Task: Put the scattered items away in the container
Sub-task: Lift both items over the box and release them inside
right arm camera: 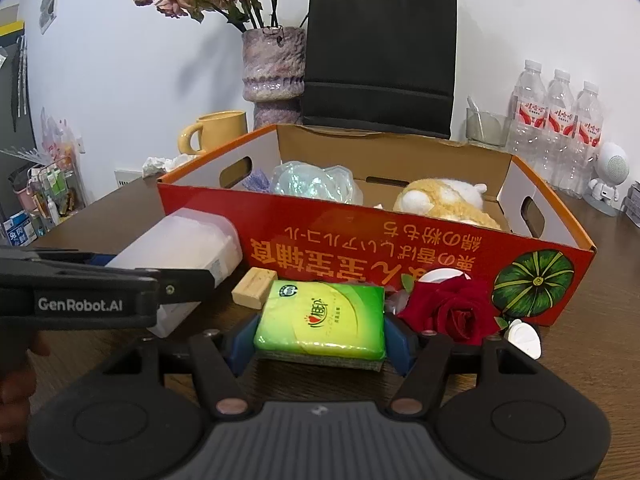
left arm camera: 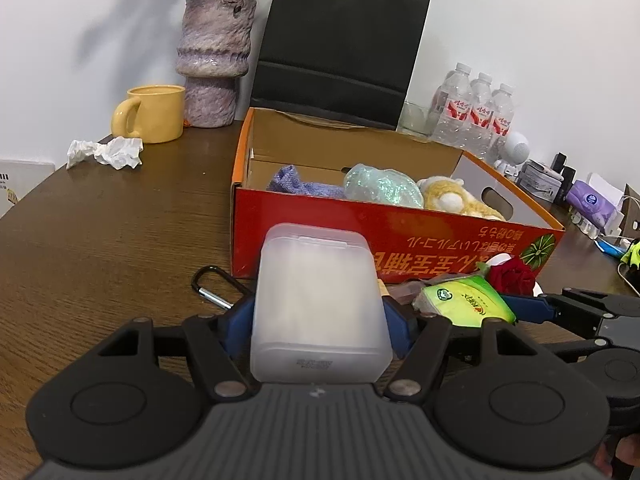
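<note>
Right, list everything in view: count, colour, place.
box: 1, red and orange, mid table
cloth: 1, purple, in box
sparkly bag: 1, pale blue, in box
plush: 1, tan and white, in box
case: 1, frosted white, in left tongs
tissues: 1, green, between right tongs' fingers
rose: 1, red, before box
block: 1, wooden, before box
carabiner: 1, black, before box
mug: 1, yellow, rear left
vase: 1, purple, rear
bag: 1, black, behind box
bottles: 3, clear, rear right
paper: 1, white, by mug
left tongs: black, blue pads
right tongs: black, blue pads
</note>
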A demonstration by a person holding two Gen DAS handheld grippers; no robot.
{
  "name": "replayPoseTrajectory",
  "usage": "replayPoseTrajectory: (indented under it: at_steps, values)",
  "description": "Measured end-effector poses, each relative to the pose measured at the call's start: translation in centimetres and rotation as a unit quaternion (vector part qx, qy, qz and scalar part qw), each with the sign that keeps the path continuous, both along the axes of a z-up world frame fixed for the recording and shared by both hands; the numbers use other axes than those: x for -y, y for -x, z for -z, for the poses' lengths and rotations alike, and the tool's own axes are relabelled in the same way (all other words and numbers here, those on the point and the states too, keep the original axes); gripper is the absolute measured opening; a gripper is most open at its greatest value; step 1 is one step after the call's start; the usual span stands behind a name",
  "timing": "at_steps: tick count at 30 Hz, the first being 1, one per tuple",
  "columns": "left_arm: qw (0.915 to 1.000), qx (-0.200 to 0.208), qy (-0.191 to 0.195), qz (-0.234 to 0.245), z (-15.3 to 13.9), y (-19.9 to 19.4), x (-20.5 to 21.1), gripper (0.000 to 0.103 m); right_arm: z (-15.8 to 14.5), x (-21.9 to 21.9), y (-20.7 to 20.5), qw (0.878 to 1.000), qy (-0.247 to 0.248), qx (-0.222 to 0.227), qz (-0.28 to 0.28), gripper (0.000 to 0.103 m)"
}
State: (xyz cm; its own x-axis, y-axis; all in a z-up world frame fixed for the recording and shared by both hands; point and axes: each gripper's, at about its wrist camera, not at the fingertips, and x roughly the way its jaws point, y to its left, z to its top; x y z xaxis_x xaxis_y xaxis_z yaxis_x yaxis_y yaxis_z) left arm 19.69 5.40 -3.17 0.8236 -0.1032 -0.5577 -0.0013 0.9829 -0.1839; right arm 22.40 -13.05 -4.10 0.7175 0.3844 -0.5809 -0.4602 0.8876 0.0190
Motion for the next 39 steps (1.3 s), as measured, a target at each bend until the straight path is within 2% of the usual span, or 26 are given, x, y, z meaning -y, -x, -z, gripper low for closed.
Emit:
replayPoseTrajectory:
  at_steps: [9,11,15,20,26,28,29,32,39]
  values:
    - [0.9997,0.023,0.004,0.009,-0.8,1.3,0.5,0.068,-0.9,0.4,0.9,1.000,-0.010,0.014,-0.002,0.064]
    - [0.9994,0.029,0.014,0.009,-1.1,1.9,0.5,0.068,-1.2,0.6,1.2,1.000,-0.014,0.017,-0.003,0.064]
    - [0.9966,0.044,0.068,0.015,-2.2,2.9,-0.3,0.068,-2.5,1.4,2.1,0.999,-0.031,0.029,-0.008,0.064]
    - [0.9951,0.067,0.070,0.022,-4.8,2.2,-0.5,0.068,-5.4,2.9,1.8,0.997,-0.056,0.058,0.002,0.064]
    - [0.9937,0.101,0.045,0.019,-8.7,-1.8,-0.2,0.068,-8.9,3.8,-2.2,0.993,-0.076,0.082,0.026,0.064]
    - [0.9925,0.105,0.062,0.000,-9.2,-3.7,-0.3,0.068,-9.4,3.6,-4.6,0.993,-0.087,0.077,0.038,0.065]
    - [0.9910,0.109,0.077,-0.013,-9.2,-4.6,-0.4,0.068,-9.4,3.5,-5.8,0.992,-0.096,0.072,0.046,0.065]
    - [0.9922,0.101,0.064,-0.035,-8.8,-7.8,0.0,0.068,-8.8,2.7,-9.8,0.991,-0.110,0.044,0.059,0.065]
    - [0.9970,0.045,0.040,-0.049,-5.8,-12.3,-0.8,0.068,-6.0,0.0,-14.7,0.996,-0.054,0.018,0.069,0.064]
